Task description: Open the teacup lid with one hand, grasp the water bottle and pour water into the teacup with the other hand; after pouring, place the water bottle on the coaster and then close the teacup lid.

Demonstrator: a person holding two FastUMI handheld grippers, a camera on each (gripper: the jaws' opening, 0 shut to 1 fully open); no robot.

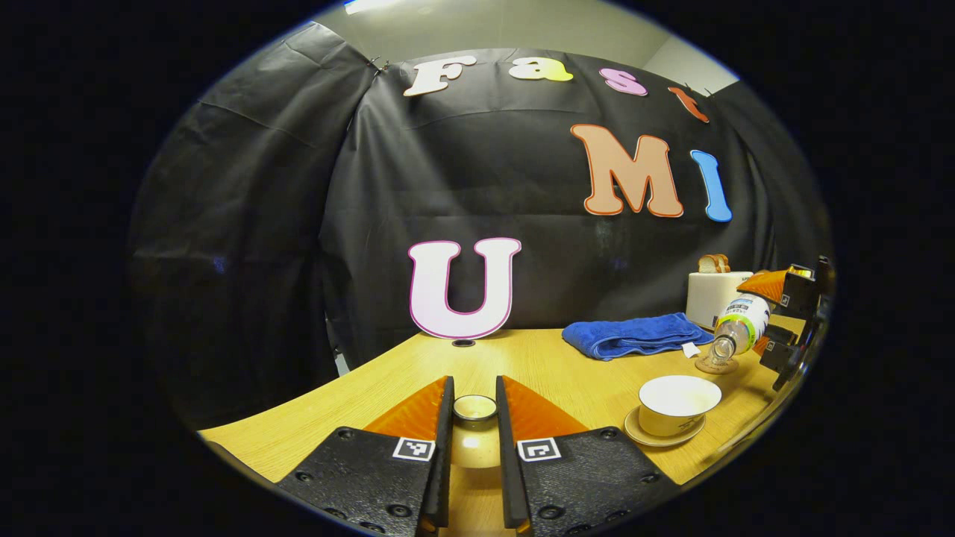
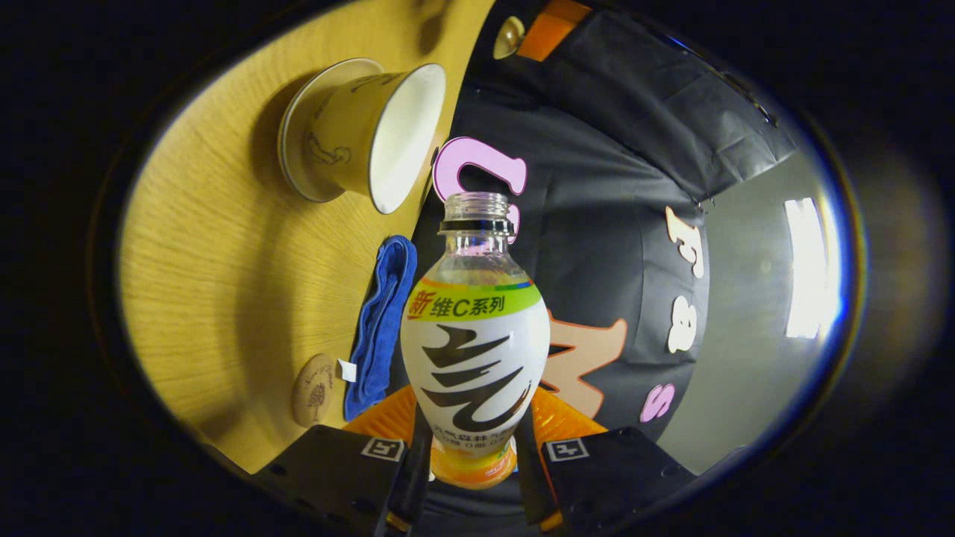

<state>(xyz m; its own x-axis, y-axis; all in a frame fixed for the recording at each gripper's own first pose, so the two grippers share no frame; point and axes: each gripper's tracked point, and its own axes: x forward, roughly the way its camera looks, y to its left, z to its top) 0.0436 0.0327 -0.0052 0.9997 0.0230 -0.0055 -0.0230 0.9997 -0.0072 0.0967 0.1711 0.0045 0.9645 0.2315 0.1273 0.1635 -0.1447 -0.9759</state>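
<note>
In the left gripper view, the left gripper (image 1: 474, 406) sits at bottom centre with its fingers closed on the knob of the glazed teacup lid (image 1: 474, 440), whose dome is mostly hidden between them. At lower right the open, cream-glazed teacup (image 1: 677, 405) stands on its saucer (image 1: 660, 435) on the pale wood-grain table (image 1: 537, 365). Further right, the right gripper (image 1: 780, 321) — cut off by the frame edge — clamps the clear plastic water bottle (image 1: 739, 324), tipped neck-down above the round coaster (image 1: 716, 365). A plush blue towel (image 1: 634, 335) and a toaster (image 1: 712, 294) lie behind. In the right gripper view the bottle (image 2: 474, 350) rises uncapped at centre, its base pinched between the fingers; the scene appears rolled sideways, teacup (image 2: 365, 130) at upper left — whether water flows is unclear.
</note>
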